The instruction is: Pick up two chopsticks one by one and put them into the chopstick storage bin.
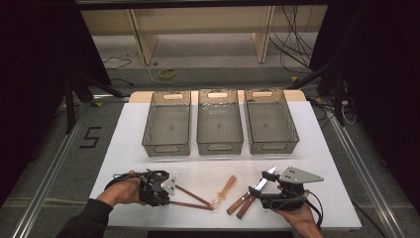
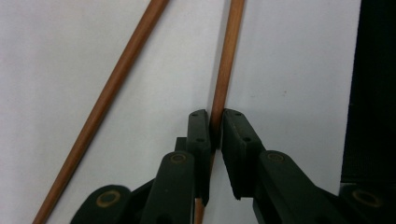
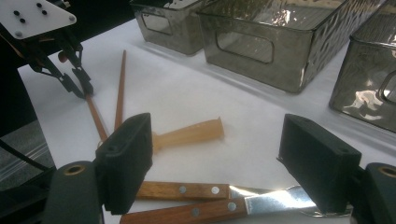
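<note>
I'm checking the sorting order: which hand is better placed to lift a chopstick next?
Left. The left gripper is shut on one chopstick, its pads pressing both sides near the end. The right gripper stands open over the two knives, apart from both chopsticks.

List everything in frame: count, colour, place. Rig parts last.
chopsticks: 2, reddish-brown, front left of table, tips meeting near the spoon; the nearer one clamped in the left hand-held gripper
spoon: 1, translucent amber plastic, front centre
knives: 2, wooden handles with steel blades, front right, side by side, under the right hand-held gripper
bins: 3, smoky transparent, in a row at the back of the table
table: 1, white top
cables: several, dark, on the floor beyond the table
left hand-held gripper: 1, black, shut on a chopstick
right hand-held gripper: 1, black, jaws open above the knives
</note>
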